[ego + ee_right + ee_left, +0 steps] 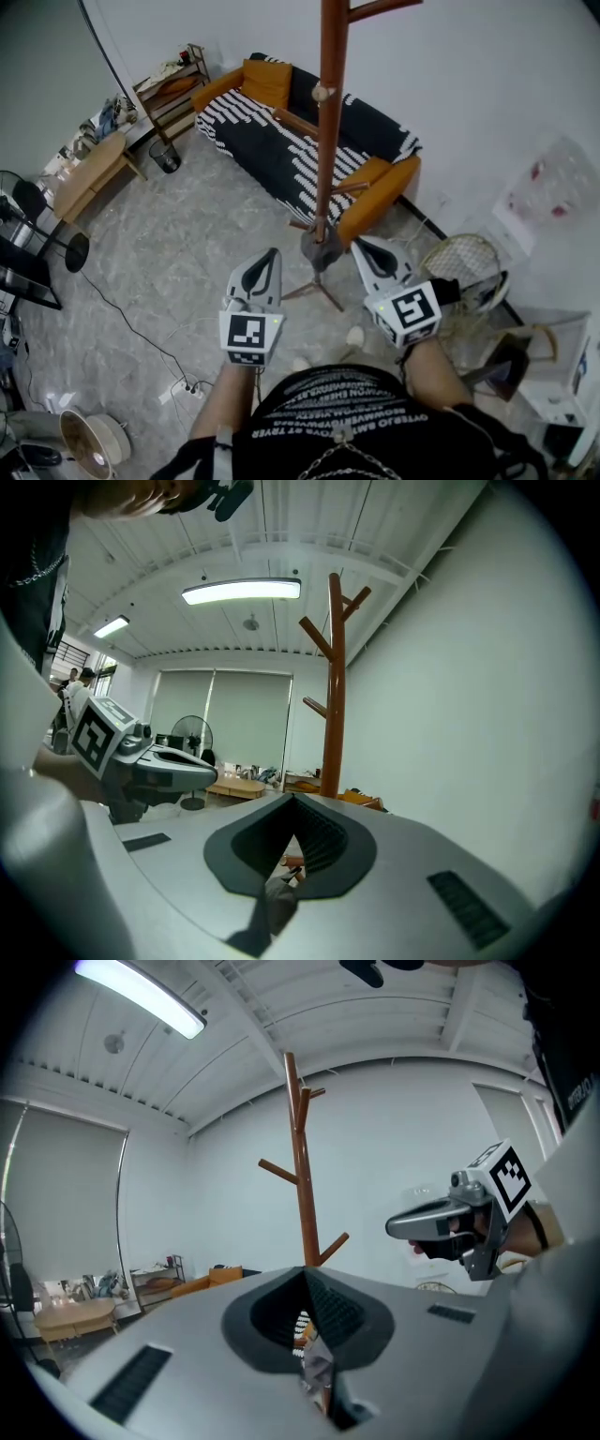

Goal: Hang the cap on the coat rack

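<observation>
Behind the left claw (274,255), shirt lettering (347,398) is illegible.

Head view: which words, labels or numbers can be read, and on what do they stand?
Nothing can be read for certain.
On the black shirt: rows of white print, upside down, too blurred to read.
On the cubes of the left gripper and the right gripper: black square patterns, no letters.
On the white bag: red marks, too blurred.
</observation>
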{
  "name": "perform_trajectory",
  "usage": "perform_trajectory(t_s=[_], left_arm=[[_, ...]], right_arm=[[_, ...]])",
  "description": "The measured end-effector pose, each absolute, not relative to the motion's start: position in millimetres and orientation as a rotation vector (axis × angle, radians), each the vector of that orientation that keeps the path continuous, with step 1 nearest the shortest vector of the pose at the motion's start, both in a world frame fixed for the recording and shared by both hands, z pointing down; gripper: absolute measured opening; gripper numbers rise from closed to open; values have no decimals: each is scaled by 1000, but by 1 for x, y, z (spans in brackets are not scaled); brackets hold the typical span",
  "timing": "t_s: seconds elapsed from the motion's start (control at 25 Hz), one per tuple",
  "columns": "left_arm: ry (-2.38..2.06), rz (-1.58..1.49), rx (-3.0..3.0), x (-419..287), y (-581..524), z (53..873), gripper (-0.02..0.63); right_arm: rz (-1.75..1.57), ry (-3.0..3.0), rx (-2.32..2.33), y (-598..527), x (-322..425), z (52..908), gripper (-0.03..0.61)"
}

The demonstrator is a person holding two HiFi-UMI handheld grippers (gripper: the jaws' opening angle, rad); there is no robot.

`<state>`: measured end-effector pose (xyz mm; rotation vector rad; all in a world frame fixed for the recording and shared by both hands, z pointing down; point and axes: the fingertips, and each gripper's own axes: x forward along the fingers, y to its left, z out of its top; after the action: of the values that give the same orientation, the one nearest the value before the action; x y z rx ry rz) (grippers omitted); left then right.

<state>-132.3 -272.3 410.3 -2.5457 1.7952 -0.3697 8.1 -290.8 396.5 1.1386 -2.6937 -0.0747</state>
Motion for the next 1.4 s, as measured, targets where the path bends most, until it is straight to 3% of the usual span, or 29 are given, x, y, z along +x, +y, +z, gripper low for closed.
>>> perform_trajectory(t_s=[1.4], left_arm=[[1692,-365,-2600,-133,-265,393,3]], right_arm=[[-77,-2649,1236,-272,9,388,3]])
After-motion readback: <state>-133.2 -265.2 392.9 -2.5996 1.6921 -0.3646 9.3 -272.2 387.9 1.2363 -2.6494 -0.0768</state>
